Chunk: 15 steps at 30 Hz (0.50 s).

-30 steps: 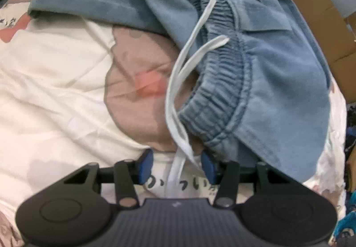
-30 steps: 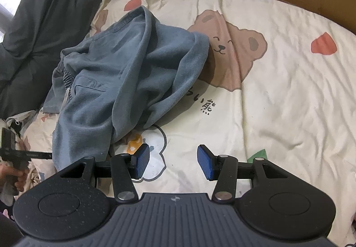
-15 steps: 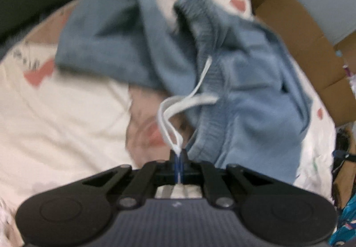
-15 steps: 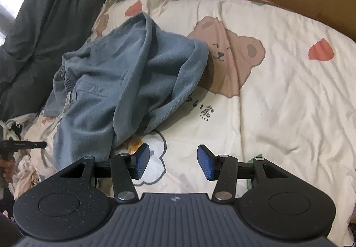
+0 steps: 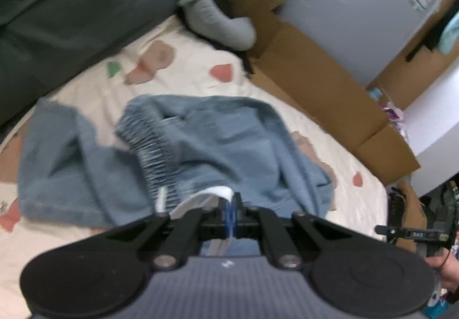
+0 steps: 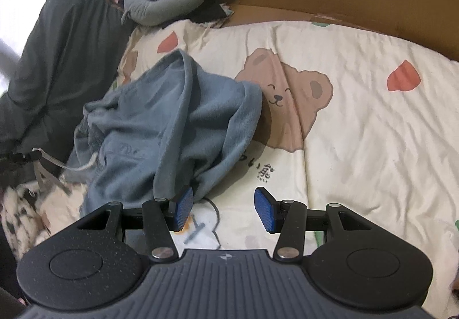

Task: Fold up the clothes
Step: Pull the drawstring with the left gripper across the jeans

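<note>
Left gripper (image 5: 231,211) is clamped on the white drawstring (image 5: 206,194) of the blue trousers (image 6: 172,123), its jaws fully together on the cord, while the right gripper (image 6: 221,208) hangs with its jaws partly apart and nothing between them, just beside the garment's near hem. Largest in view is the bear-print bedsheet (image 6: 358,132), which carries the trousers in a crumpled heap toward its left edge, the elastic waistband (image 5: 152,146) bunched and one leg thrown over the rest. Folding looks barely begun: no flat layer or crease shows, so spreading and every fold remain. Cardboard boxes (image 5: 315,83) line the bed's far edge; their contents are not visible.
</note>
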{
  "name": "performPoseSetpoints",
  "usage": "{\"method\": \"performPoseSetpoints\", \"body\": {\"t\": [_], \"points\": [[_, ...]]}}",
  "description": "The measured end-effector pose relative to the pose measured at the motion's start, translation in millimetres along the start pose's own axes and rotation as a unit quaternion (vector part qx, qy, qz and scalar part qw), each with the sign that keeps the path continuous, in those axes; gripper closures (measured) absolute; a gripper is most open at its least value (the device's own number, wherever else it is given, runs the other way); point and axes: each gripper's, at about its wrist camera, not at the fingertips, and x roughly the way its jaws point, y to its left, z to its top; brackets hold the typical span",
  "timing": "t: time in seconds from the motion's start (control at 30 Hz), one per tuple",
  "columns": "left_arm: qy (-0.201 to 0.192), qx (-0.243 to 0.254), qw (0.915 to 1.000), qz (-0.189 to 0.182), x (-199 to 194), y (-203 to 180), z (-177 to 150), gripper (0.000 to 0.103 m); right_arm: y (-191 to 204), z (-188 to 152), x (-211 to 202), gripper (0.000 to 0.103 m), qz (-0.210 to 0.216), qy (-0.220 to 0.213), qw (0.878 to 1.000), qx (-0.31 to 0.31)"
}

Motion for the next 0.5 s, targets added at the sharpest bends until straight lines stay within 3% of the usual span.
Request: {"method": "performPoseSetpoints", "body": {"t": [0.23, 0.5], "points": [[0.008, 0.024, 0.9995, -0.021, 24.0, -33.5, 4.1, 0.101, 8.5, 2.3, 1.3, 0.048, 0.005, -0.002, 1.0, -0.023], [0.019, 0.03, 0.9992, -0.019, 57.4, -53.1, 3.5, 0.101, 7.9, 0.4, 2.1, 0.047, 0.005, -0.001, 1.0, -0.027]]}}
